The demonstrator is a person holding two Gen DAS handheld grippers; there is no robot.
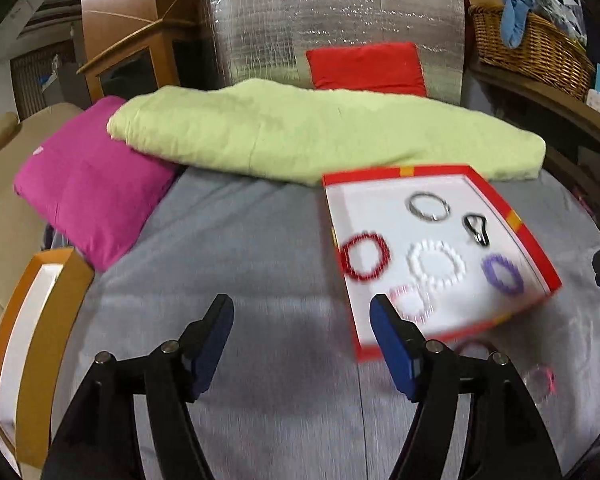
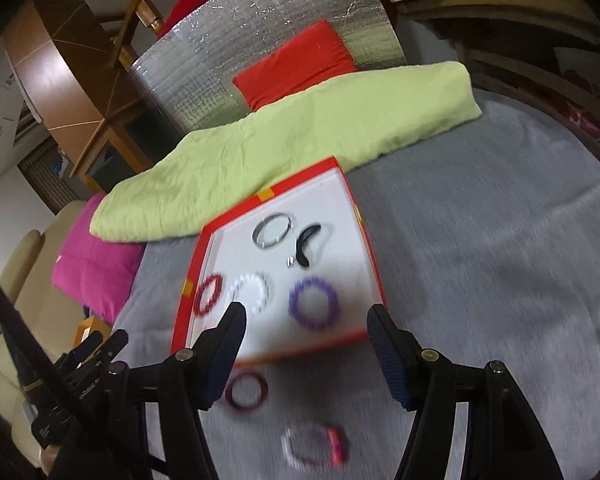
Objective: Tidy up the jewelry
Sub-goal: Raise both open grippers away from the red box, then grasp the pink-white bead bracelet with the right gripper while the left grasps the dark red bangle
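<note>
Nearest the right tongs (image 2: 304,326) lie two loose bracelets on the grey bed cover (image 2: 480,280): a dark red bangle (image 2: 246,391) just outside the near edge of the red box (image 2: 364,236), and a clear one with a pink patch (image 2: 314,446) closer in. Inside the box already sit a red beaded bracelet (image 2: 207,294), a white beaded one (image 2: 251,292), a purple one (image 2: 313,302), a silver ring-shaped bangle (image 2: 272,231) and a black piece (image 2: 307,246); the left view also shows a pale pink bracelet (image 1: 410,302) at the box's near edge. So most of the sorting looks done, with at least those two pieces left outside. Both tongs stand wide open and hold nothing. The right tongs hover above the box's near edge, tilted down toward the loose bangles; the left tongs (image 1: 302,320) hang over bare cover to the left of the box, level and pointed toward the green blanket (image 1: 320,136).
</note>
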